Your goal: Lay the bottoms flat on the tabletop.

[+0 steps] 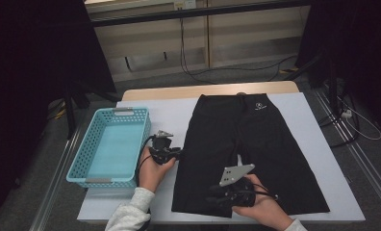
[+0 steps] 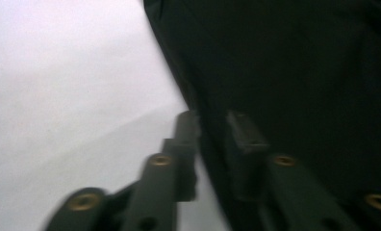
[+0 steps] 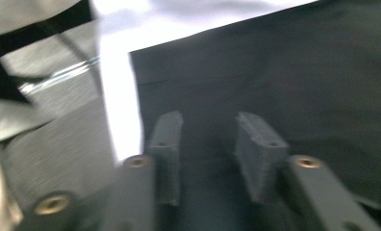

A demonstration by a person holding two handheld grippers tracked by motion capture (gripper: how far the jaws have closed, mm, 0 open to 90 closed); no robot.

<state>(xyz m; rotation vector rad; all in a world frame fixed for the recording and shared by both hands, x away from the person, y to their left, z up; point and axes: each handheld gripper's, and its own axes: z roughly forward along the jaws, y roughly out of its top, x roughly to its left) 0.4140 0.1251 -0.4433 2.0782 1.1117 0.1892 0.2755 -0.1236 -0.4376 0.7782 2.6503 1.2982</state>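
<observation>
Right gripper (image 1: 216, 196) nearest, over hem of near leg of black shorts (image 1: 241, 144); jaws parted, fabric under them, nothing pinched. Left gripper (image 1: 175, 153) at shorts' left edge mid-leg; jaws slightly apart, straddling cloth edge, not pressed. Shorts flat on white table cover (image 1: 318, 144), waistband far. Blue basket (image 1: 112, 144) left, empty. Step, likely: taking grip for fold. Next: close both on edge, lift together.
</observation>
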